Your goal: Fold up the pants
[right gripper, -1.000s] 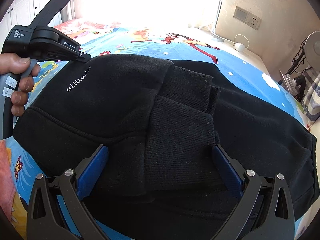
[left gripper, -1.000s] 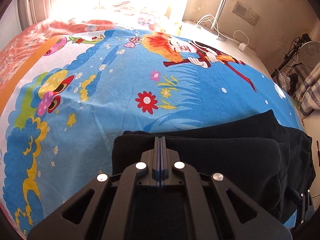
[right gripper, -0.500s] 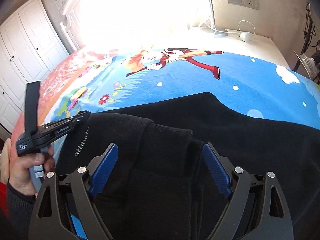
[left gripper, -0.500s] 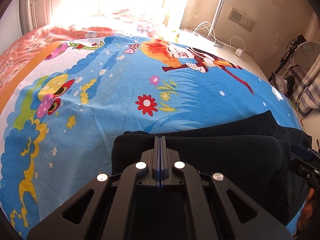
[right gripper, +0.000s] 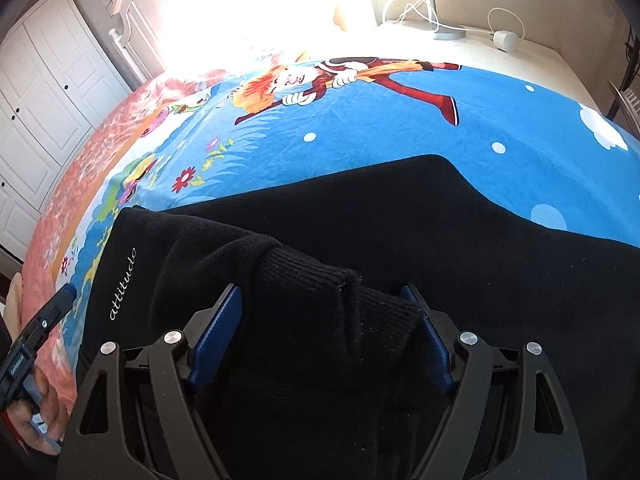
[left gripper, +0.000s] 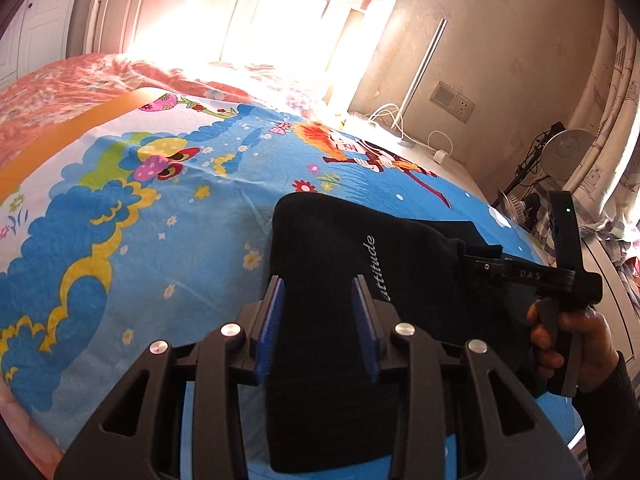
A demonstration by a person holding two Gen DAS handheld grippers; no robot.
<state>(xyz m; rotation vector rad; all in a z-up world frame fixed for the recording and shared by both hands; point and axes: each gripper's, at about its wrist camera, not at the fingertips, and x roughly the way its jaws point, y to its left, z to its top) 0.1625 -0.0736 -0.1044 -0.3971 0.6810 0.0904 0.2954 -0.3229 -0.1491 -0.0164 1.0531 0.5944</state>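
Note:
Black pants (left gripper: 340, 248) lie folded on the bed, with white "attitude" lettering (left gripper: 374, 268) on the top layer. My left gripper (left gripper: 318, 312) hovers just short of the pants' near edge. Its jaws are opening and its pads press on nothing. In the right wrist view the left gripper (right gripper: 68, 292) sits off the pants' left edge. My right gripper (right gripper: 324, 312) straddles the ribbed cuffs (right gripper: 320, 280) on top of the pants (right gripper: 440, 240). Its jaws are closing, the cuffs lie between the pads, and I see no firm pinch. A hand (left gripper: 560, 340) holds the right gripper (left gripper: 476, 260).
A blue cartoon bedsheet (left gripper: 160, 220) covers the bed, with an orange quilt (left gripper: 60, 80) at its far left. A wall socket (left gripper: 452, 100), cables and a fan (left gripper: 568, 152) stand beyond the bed's right side. White wardrobe doors (right gripper: 40, 100) are at the left.
My left gripper let go of the pants' folded edge, opened and drew back to the left. My right gripper moved in over the cuffs and its jaws narrowed.

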